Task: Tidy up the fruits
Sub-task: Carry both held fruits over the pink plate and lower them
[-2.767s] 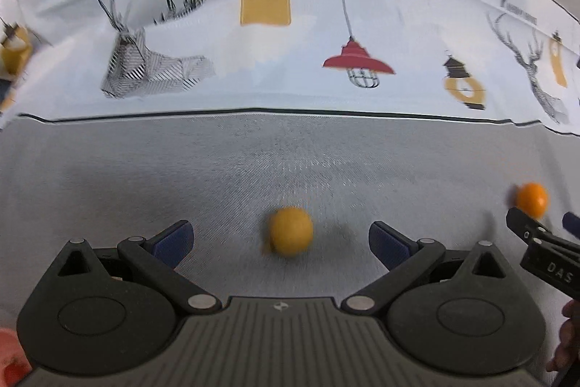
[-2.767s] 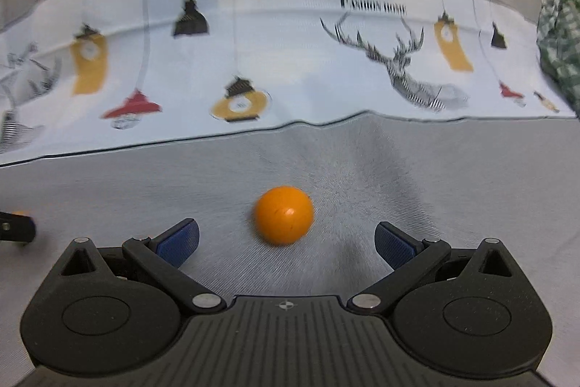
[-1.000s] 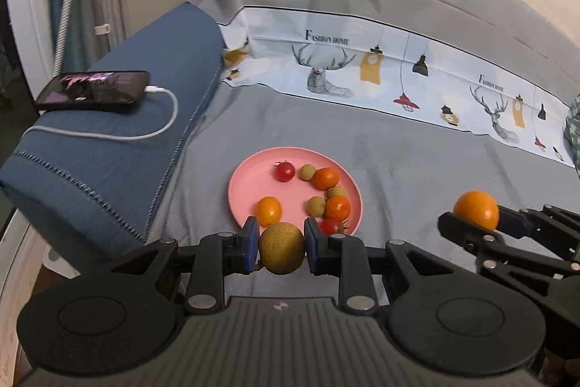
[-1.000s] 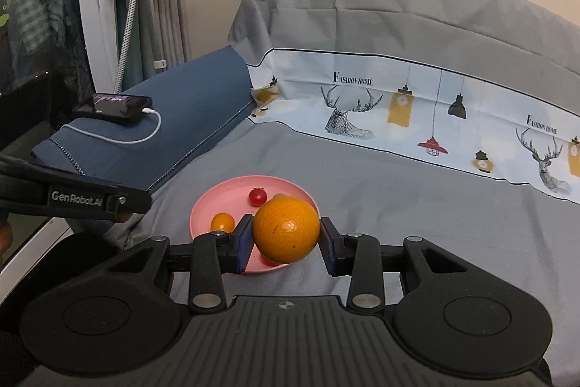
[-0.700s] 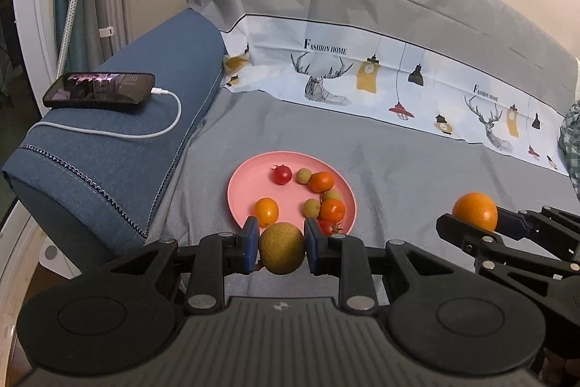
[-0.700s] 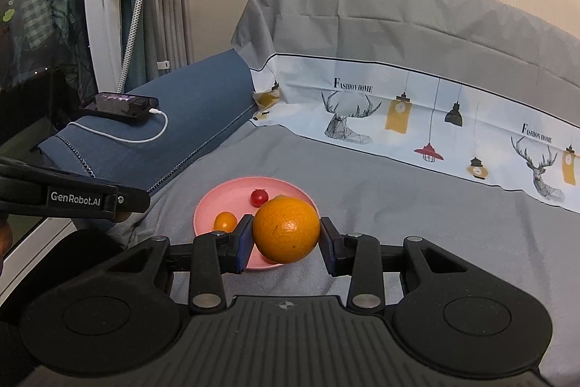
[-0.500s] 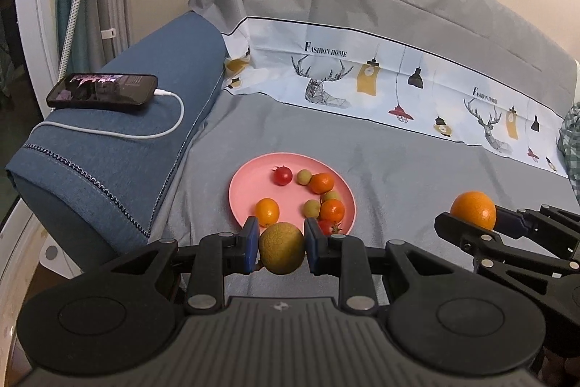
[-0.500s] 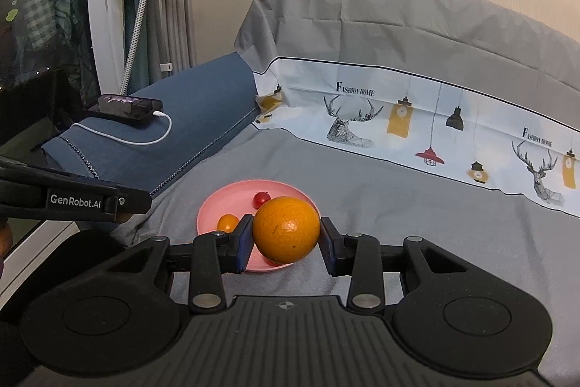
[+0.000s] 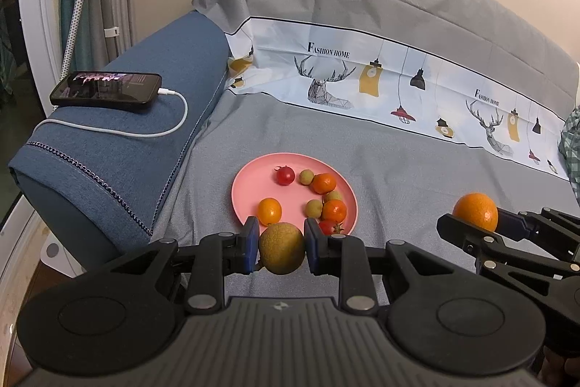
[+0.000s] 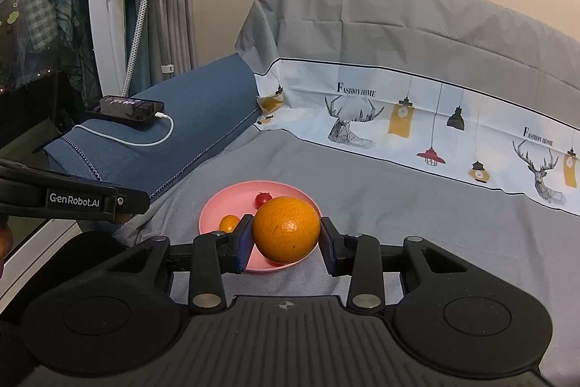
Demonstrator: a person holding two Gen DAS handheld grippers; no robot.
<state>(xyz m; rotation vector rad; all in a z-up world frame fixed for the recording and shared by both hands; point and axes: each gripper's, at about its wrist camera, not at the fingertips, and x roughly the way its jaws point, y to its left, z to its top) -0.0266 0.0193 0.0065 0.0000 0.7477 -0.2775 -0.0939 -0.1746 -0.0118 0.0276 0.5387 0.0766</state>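
- Our left claw (image 9: 282, 248) is clamped on a yellow-green fruit (image 9: 281, 247) at the pink plate's (image 9: 242, 191) near rim.
- Our right claw (image 10: 286, 230) grips an orange (image 10: 286, 229); open grey bedsheet (image 10: 417, 205) lies at right of frame.

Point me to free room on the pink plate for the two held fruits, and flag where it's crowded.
On the pink plate, the bare patch is the left and middle, bordered by the red tomato and the small orange. The right rim is crowded with a curved row of fruit. Grey sheet right of the plate is bare.
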